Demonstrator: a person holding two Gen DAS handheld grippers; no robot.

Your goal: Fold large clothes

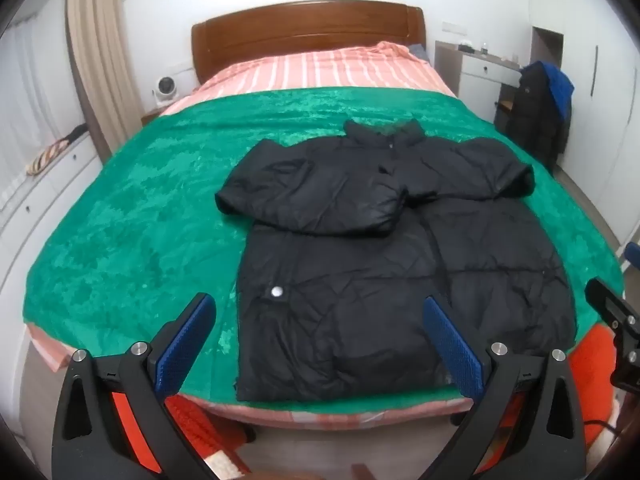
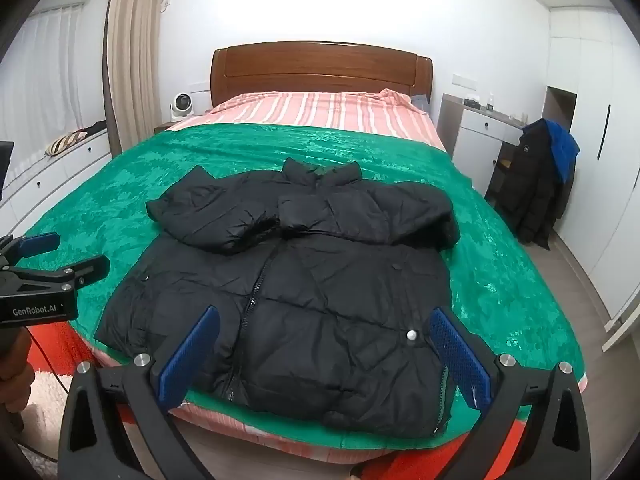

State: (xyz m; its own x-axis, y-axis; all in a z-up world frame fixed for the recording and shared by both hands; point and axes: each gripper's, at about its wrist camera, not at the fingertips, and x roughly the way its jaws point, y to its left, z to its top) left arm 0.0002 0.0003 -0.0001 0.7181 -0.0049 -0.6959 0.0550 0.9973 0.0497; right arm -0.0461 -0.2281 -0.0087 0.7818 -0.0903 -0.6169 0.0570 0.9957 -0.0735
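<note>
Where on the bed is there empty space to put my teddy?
Bare green blanket lies wide on both sides of the black jacket, and between its collar and the striped sheet. The near edge is crowded: the jacket's hem reaches it, with both open grippers there.

Even, soft indoor light; the white back wall [image 2: 320,8] glares. Fisheye bending, dark vignetted corners, slight overall softness.
</note>
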